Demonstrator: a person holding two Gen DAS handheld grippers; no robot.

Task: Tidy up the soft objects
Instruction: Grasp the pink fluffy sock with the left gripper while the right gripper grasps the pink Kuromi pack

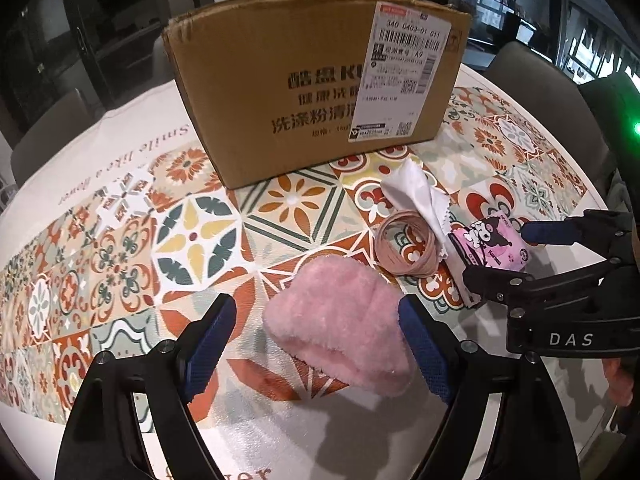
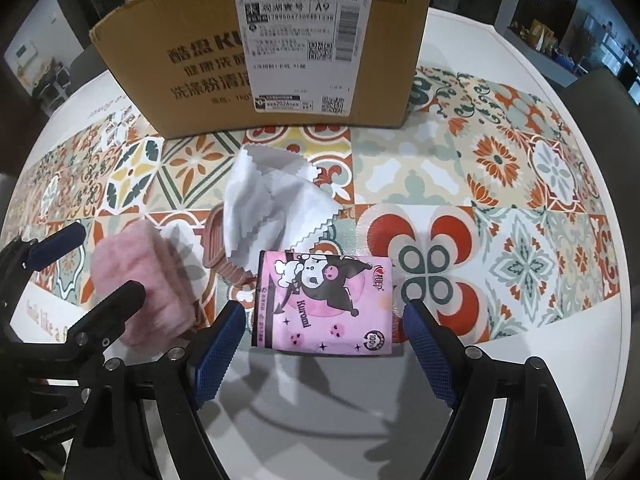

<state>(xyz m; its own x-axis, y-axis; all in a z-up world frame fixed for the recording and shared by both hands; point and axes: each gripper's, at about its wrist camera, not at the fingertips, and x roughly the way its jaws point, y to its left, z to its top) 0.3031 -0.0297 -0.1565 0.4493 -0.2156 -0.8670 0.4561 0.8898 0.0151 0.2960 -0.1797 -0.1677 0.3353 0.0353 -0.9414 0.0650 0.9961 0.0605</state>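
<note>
A fluffy pink cloth (image 1: 340, 328) lies on the patterned mat between the blue pads of my left gripper (image 1: 316, 310), which is open; the right pad sits close against the fluff. A pink cartoon tissue pack (image 2: 324, 300) lies flat between the spread fingers of my right gripper (image 2: 324, 310), open and apart from the pack on both sides. A white cloth with zigzag edges (image 2: 268, 200) is crumpled just beyond the pack, over a coil of pinkish band (image 1: 404, 248). In the right wrist view the left gripper (image 2: 104, 262) straddles the fluffy pink cloth (image 2: 136, 280).
A brown cardboard box (image 1: 280, 80) with a shipping label stands upright behind the soft things. The tile-patterned mat (image 2: 520, 184) covers a round white table whose bare rim (image 2: 360, 420) runs along the near side. Grey chair backs (image 1: 516, 60) stand beyond the far edge.
</note>
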